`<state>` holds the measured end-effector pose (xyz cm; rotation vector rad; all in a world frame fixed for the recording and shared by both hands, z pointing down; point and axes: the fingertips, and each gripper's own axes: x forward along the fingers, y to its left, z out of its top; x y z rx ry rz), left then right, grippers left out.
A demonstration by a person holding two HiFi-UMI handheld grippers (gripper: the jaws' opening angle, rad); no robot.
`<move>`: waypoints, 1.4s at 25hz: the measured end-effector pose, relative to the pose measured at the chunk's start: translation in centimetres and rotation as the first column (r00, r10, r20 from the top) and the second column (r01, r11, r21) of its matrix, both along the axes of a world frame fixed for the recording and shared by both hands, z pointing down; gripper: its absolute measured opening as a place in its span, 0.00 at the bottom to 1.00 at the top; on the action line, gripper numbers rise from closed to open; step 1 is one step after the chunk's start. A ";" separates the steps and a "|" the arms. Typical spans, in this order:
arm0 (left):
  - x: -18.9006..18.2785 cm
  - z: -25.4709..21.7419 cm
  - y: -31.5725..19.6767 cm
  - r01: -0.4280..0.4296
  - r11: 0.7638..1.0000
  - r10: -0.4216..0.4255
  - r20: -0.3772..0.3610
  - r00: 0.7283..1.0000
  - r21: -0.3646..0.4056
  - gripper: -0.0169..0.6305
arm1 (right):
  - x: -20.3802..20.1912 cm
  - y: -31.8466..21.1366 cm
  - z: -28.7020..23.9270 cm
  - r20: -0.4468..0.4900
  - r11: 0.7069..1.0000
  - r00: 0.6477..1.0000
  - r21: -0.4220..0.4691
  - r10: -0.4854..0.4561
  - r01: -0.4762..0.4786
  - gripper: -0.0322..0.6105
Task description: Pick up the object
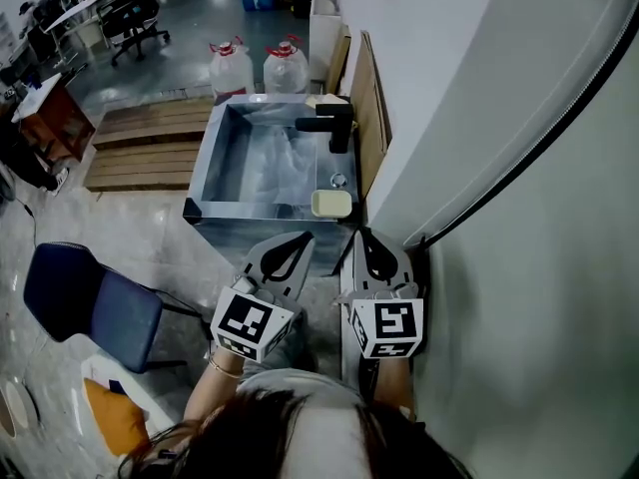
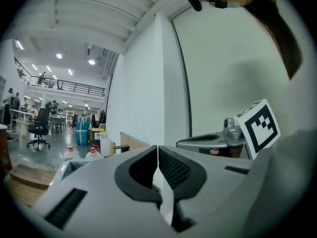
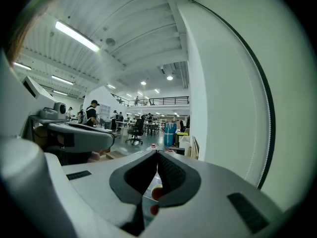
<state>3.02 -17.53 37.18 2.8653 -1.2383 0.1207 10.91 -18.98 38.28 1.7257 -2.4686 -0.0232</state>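
A pale yellow rounded block [image 1: 331, 204] lies on the front right corner of a metal sink [image 1: 212, 164] that holds water. A black faucet [image 1: 330, 128] stands at the sink's back right. My left gripper [image 1: 303, 238] is held close to my body, just short of the sink's front edge, with its jaws shut and nothing in them. My right gripper [image 1: 364, 234] hangs beside it, also shut and empty. In the left gripper view the shut gripper [image 2: 157, 148] points at the white wall. In the right gripper view the shut gripper [image 3: 157, 155] points over the hall.
A white wall [image 1: 479, 118] runs close along the right. A wooden board [image 1: 370, 118] leans between it and the sink. Two water jugs [image 1: 232, 68] stand behind the sink, wooden pallets [image 1: 150, 143] to its left, and a blue chair [image 1: 95, 302] at my left.
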 end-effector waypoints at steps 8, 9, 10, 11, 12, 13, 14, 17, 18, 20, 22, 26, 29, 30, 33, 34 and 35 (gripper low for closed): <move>0.2 0.3 -2.2 -0.017 1.000 0.017 -0.006 1.000 -0.003 0.04 | -0.3 -3.0 1.3 -0.021 1.000 1.000 -0.025 -0.012 0.011 0.09; 0.2 0.4 -2.5 -0.019 1.000 0.019 -0.004 1.000 -0.003 0.04 | -0.3 -3.4 1.5 -0.022 0.999 1.000 -0.032 -0.014 0.013 0.09; 0.2 0.4 -2.8 -0.021 1.000 0.021 -0.001 1.000 -0.003 0.04 | -0.4 -3.7 1.8 -0.025 0.999 1.000 -0.038 -0.016 0.015 0.09; 0.1 0.5 -3.1 -0.022 1.000 0.022 0.001 1.000 -0.003 0.04 | -0.4 -4.1 2.0 -0.029 0.999 0.999 -0.044 -0.017 0.016 0.09; 0.2 0.5 -3.4 -0.024 1.000 0.024 0.002 1.000 -0.004 0.04 | -0.4 -4.5 2.3 -0.033 0.999 0.999 -0.050 -0.018 0.016 0.09; 0.2 0.6 -3.7 -0.027 1.000 0.027 0.002 1.000 -0.005 0.04 | -0.4 -4.8 2.5 -0.035 0.998 0.999 -0.055 -0.018 0.016 0.09; 0.2 0.7 -3.9 -0.031 1.000 0.031 0.002 1.000 -0.006 0.04 | -0.4 -5.2 2.8 -0.036 0.998 0.999 -0.062 -0.018 0.016 0.09; 0.3 0.9 -4.8 -0.039 0.999 0.039 0.005 0.999 -0.008 0.04 | -0.5 -6.2 3.5 -0.043 0.996 0.999 -0.081 -0.023 0.020 0.09; 0.2 0.9 -5.1 -0.040 0.999 0.040 0.004 0.999 -0.009 0.04 | -0.6 -6.6 3.7 -0.047 0.996 0.999 -0.087 -0.025 0.021 0.09; 0.3 0.9 -5.7 -0.043 0.999 0.043 0.003 0.999 -0.010 0.04 | -0.7 -7.2 4.2 -0.058 0.995 0.998 -0.098 -0.028 0.022 0.09; 0.3 0.9 -6.2 -0.049 0.999 0.049 0.002 0.999 -0.009 0.04 | -0.7 -7.8 4.8 -0.063 0.994 0.998 -0.110 -0.028 0.021 0.09; 0.6 1.0 -7.1 -0.063 0.998 0.063 0.006 0.998 -0.010 0.04 | -0.6 -9.1 6.2 -0.077 0.989 0.997 -0.148 -0.031 0.019 0.09; 0.7 1.1 -7.9 -0.069 0.998 0.069 0.009 0.998 -0.013 0.04 | -0.5 -10.1 7.4 -0.091 0.984 0.995 -0.177 -0.032 0.016 0.09; 0.8 1.2 -8.1 -0.070 0.997 0.071 0.009 0.997 -0.013 0.04 | -0.4 -10.4 7.8 -0.096 0.983 0.995 -0.185 -0.033 0.014 0.09; 0.9 1.4 -8.8 -0.076 0.997 0.076 0.012 0.997 -0.016 0.04 | -0.2 -11.4 8.9 -0.115 0.979 0.993 -0.205 -0.034 0.010 0.09; 0.9 1.5 -9.0 -0.078 0.997 0.078 0.012 0.997 -0.017 0.04 | -0.2 -11.7 9.3 -0.121 0.977 0.992 -0.213 -0.034 0.008 0.09; 0.9 1.6 -9.2 -0.079 0.997 0.079 0.013 0.997 -0.019 0.04 | -0.2 -12.0 9.7 -0.127 0.975 0.991 -0.221 -0.036 0.007 0.10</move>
